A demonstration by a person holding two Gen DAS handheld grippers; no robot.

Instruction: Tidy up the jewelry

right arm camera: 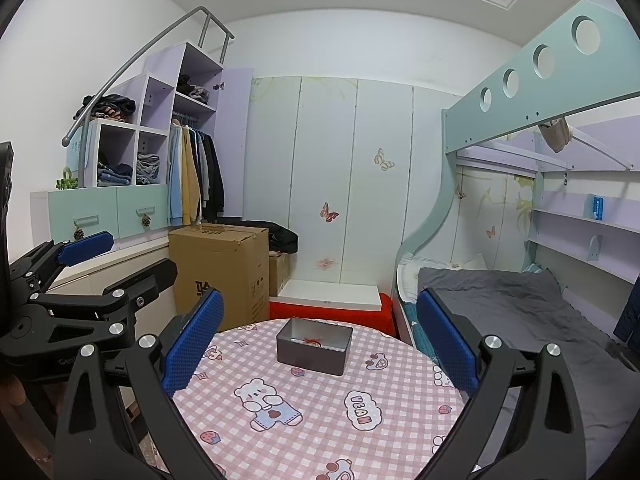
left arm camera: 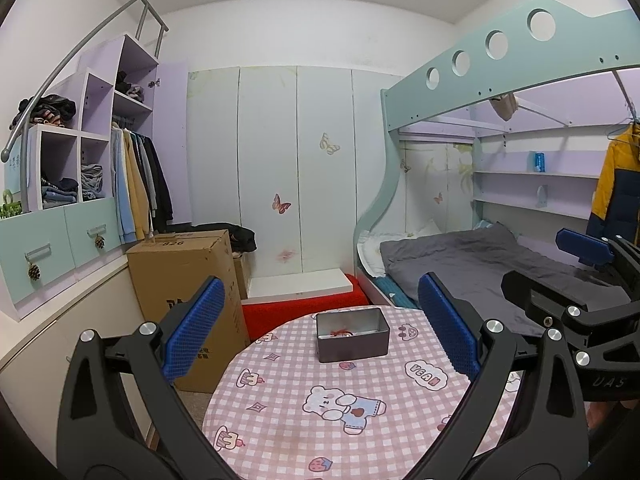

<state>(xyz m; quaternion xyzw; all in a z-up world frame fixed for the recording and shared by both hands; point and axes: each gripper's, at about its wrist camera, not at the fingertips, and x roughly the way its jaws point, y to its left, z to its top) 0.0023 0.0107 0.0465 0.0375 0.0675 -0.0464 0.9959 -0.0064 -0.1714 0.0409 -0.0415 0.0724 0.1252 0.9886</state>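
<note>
Both claws, left (left arm camera: 320, 332) and right (right arm camera: 320, 332), spread, empty; red-corded jewelry (left arm camera: 341, 333) in tin (left arm camera: 352, 346) indistinct.

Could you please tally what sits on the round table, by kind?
Tin: 1
Red-string jewelry piece inside it: 1
Tools touching the table: 0
Total: 2

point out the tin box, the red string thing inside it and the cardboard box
tin box (left arm camera: 353, 347): left wrist view, on its dark front wall.
red string item (left arm camera: 341, 332): left wrist view, on the red knot lying inside the tin.
cardboard box (right arm camera: 224, 276): right wrist view, on its brown front face.
</note>
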